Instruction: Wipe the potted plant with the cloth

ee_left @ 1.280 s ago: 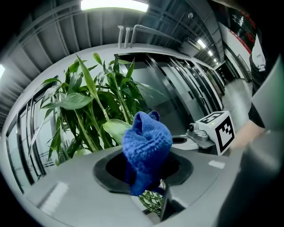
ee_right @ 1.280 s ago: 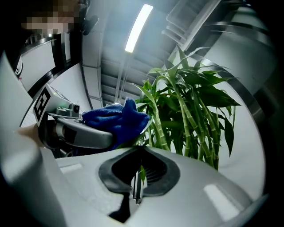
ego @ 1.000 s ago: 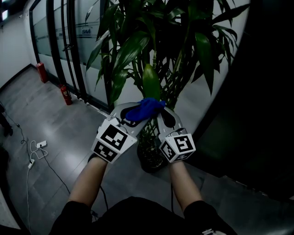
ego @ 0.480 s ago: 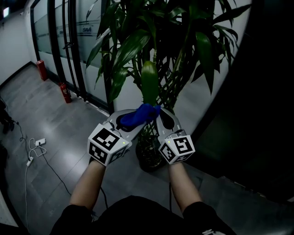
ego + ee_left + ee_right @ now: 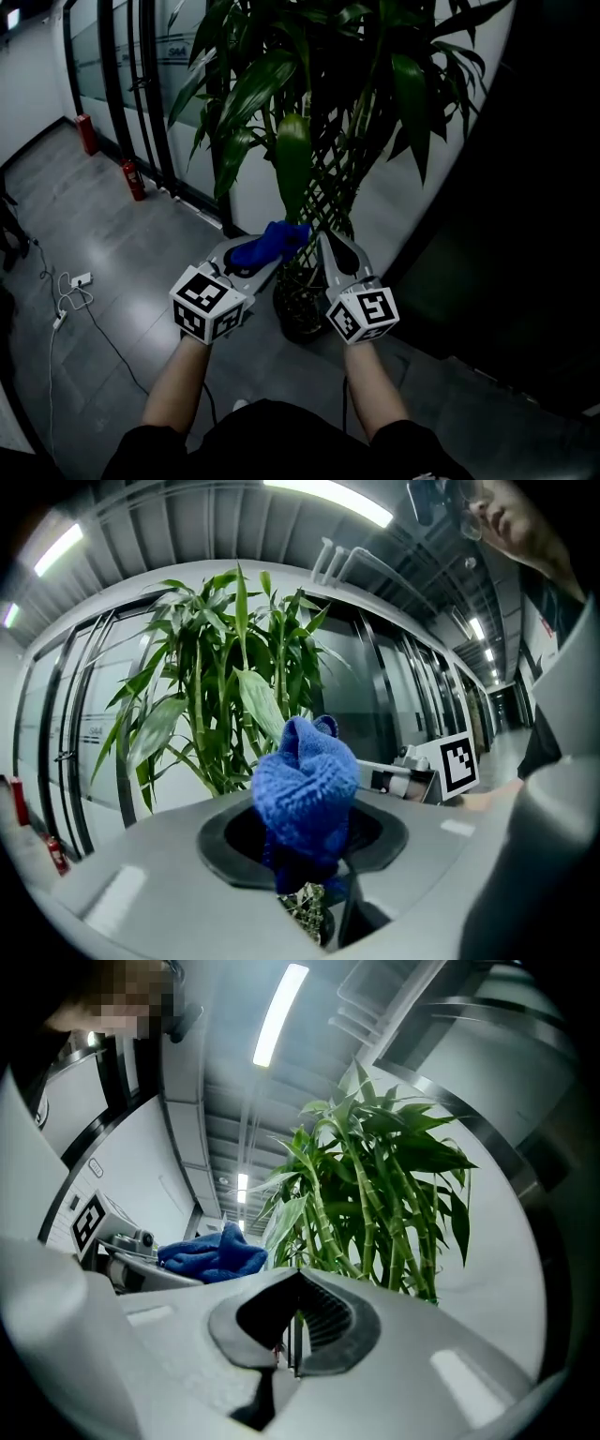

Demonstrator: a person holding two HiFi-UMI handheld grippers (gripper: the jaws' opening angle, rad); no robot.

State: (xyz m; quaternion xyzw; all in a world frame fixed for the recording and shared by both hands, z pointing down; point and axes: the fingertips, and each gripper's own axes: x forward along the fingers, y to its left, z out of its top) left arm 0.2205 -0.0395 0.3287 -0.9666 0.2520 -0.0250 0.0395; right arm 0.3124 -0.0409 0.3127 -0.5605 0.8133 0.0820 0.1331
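- The left tool (image 5: 309, 855) pinches a bunched blue cloth (image 5: 305, 794). Most of the wad stands free above the jaws.
- The right tool (image 5: 295, 1335) has its jaws pressed together with nothing between them. In the head view it sits just right of the left tool (image 5: 255, 258), at the lower centre of the frame.
- In the head view the cloth (image 5: 272, 242) lies just below the tip of a broad drooping leaf (image 5: 292, 164) at centre frame. Whether the two touch cannot be told.
- The potted plant (image 5: 309, 94) fills the upper centre of the frame. Its dark pot (image 5: 302, 314) shows low between the two tools, standing on the floor (image 5: 112, 244).
- The step in hand looks like bringing the cloth onto that leaf.
- To do it well, lead with the free bulge of cloth rather than the hard jaw tips.
- Stroke lightly along the leaf from stem end to tip.
- The closed right tool could back the leaf from underneath so it does not bend away.
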